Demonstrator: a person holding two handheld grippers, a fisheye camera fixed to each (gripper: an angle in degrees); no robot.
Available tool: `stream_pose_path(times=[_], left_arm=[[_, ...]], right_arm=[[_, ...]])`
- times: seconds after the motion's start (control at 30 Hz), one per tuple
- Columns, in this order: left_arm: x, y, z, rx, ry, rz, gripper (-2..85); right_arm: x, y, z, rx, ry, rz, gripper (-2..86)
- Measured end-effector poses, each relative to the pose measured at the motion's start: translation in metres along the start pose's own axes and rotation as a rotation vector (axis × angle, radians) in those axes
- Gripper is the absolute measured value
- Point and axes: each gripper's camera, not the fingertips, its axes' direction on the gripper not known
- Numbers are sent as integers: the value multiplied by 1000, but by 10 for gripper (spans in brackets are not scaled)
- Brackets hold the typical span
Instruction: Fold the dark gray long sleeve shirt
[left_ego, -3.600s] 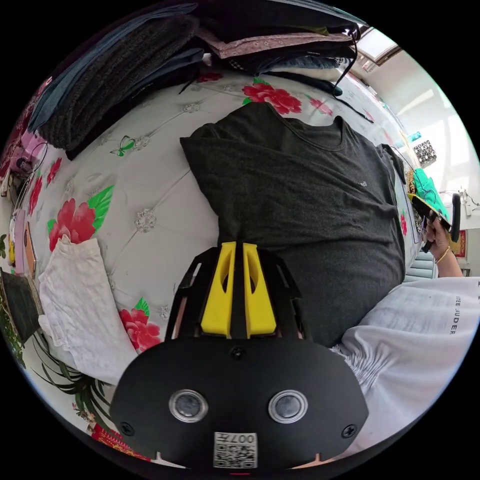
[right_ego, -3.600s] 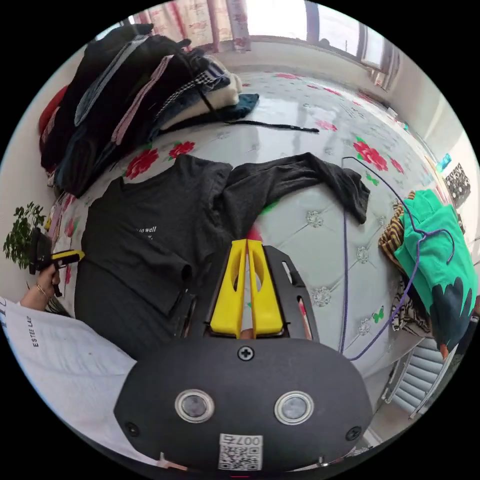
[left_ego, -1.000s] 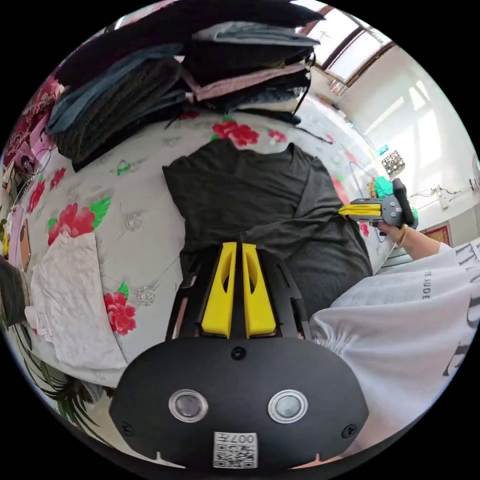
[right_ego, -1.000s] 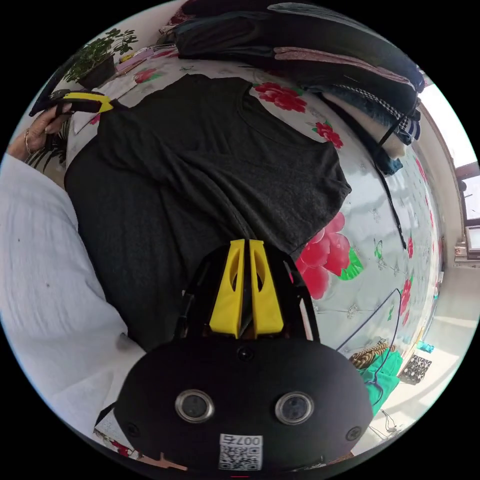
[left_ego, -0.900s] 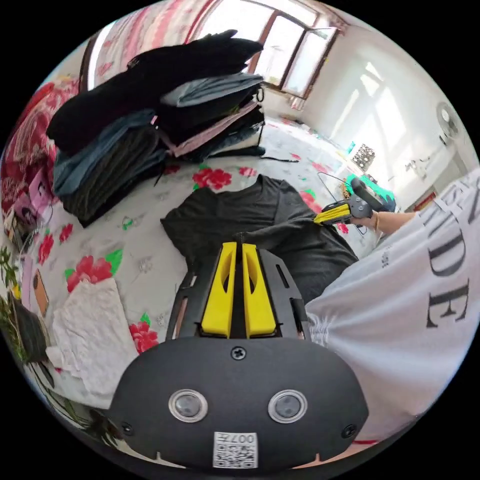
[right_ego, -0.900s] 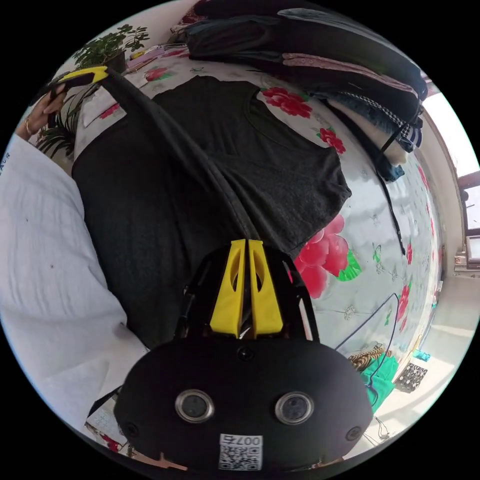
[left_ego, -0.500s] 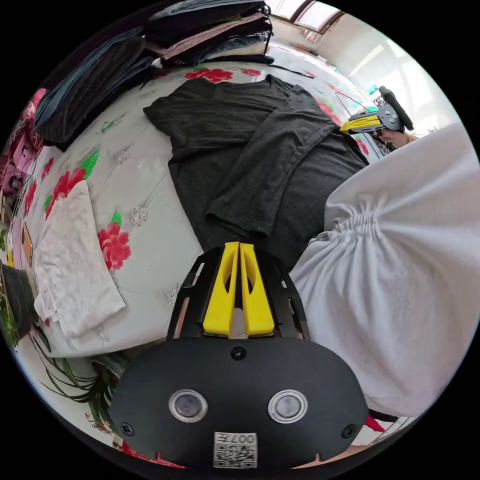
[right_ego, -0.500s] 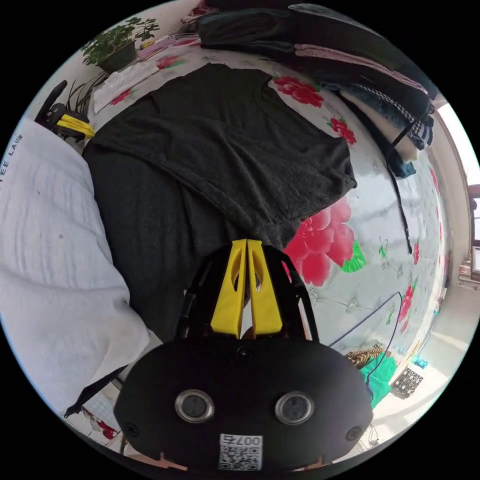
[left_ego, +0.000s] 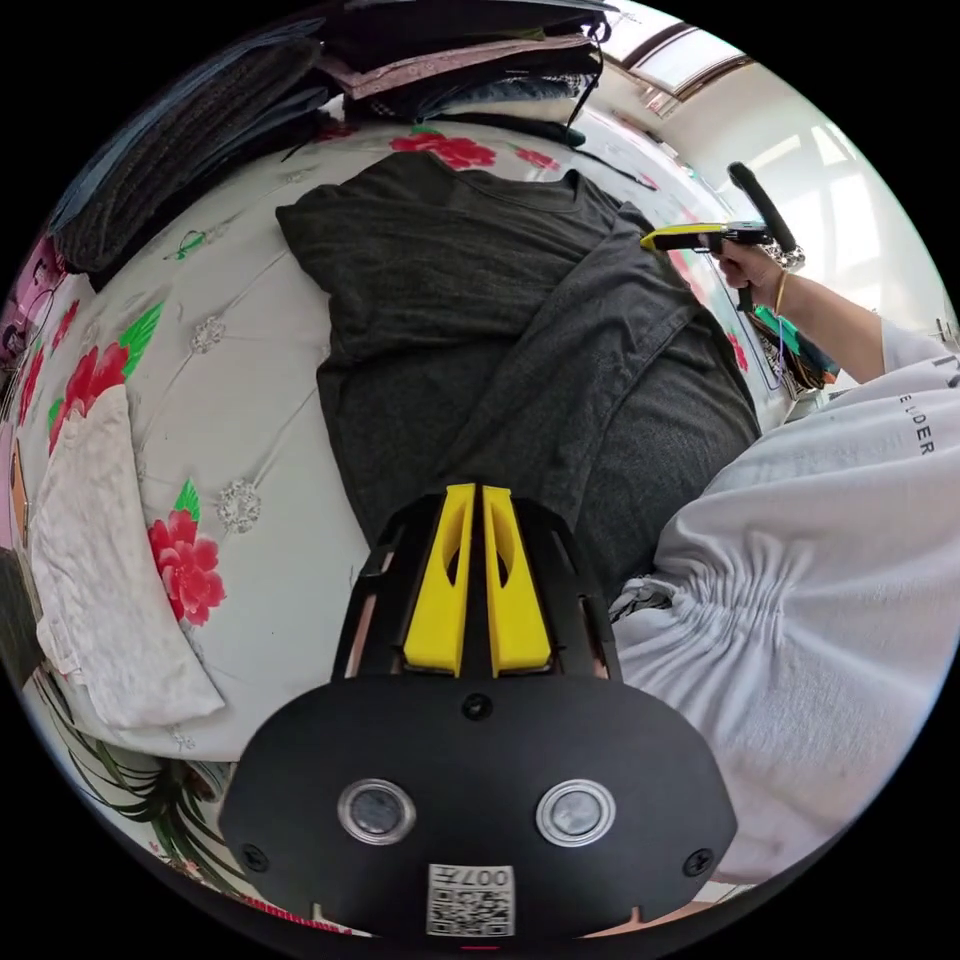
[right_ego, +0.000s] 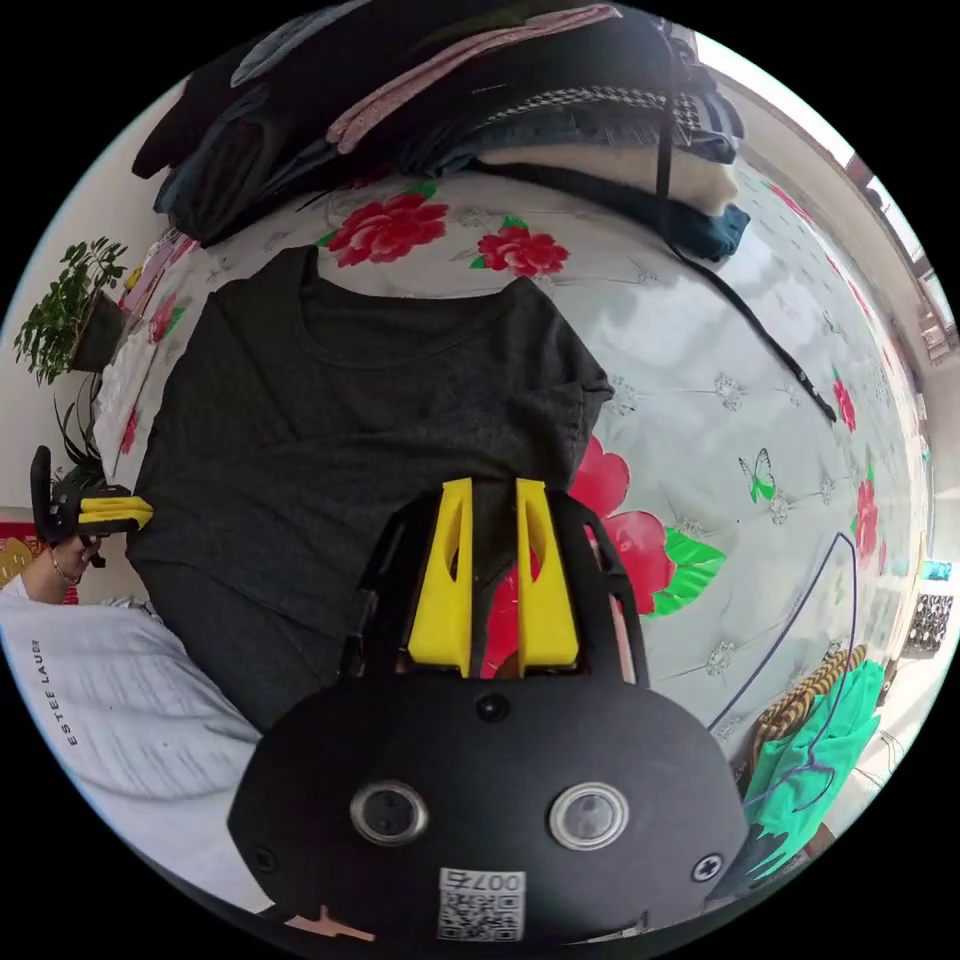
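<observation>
The dark gray shirt (left_ego: 450, 300) lies face down on the flowered bed cover (left_ego: 230, 330), neck toward the far clothes stack. One sleeve is folded diagonally across its back. My left gripper (left_ego: 478, 492) sits at the near end of that sleeve, its jaws closed with dark cloth between them. In the right gripper view the left gripper (right_ego: 140, 513) is at the shirt's (right_ego: 350, 420) left edge. My right gripper (right_ego: 494, 485) hovers open over the shirt's side edge below the shoulder, and its jaws hold nothing. From the left gripper view, the right gripper (left_ego: 655, 240) is by the far shoulder.
A tall stack of folded clothes (right_ego: 450, 90) borders the bed's far side. A white garment (left_ego: 90, 560) lies left of the shirt. A green garment (right_ego: 820, 760), a purple cord (right_ego: 800, 610) and a black strap (right_ego: 760, 340) lie to the right. The person's white top (left_ego: 800, 620) overlaps the hem.
Both grippers carried the sleeve across the shirt and laid it down. Since half a second ago the right gripper has opened and moved toward the shoulder, and the left has closed on cloth.
</observation>
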Motion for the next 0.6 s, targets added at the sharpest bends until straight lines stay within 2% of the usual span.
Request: stream_pose_path(times=[0.13, 0.3, 0.43, 0.6], left_arm=[[-4, 12, -10, 34, -23, -60, -3], [-16, 70, -26, 100, -19, -229, 19], [-19, 131, -23, 98, -20, -359, 39], [-8, 158, -8, 61, 1, -360, 53]], right_arm=[[5, 27, -24, 75, -19, 50, 43], [4, 133, -52, 170, -122, 156, 42], [-8, 215, -43, 132, -140, 239, 36], [-34, 290, -20, 65, -123, 308, 29]])
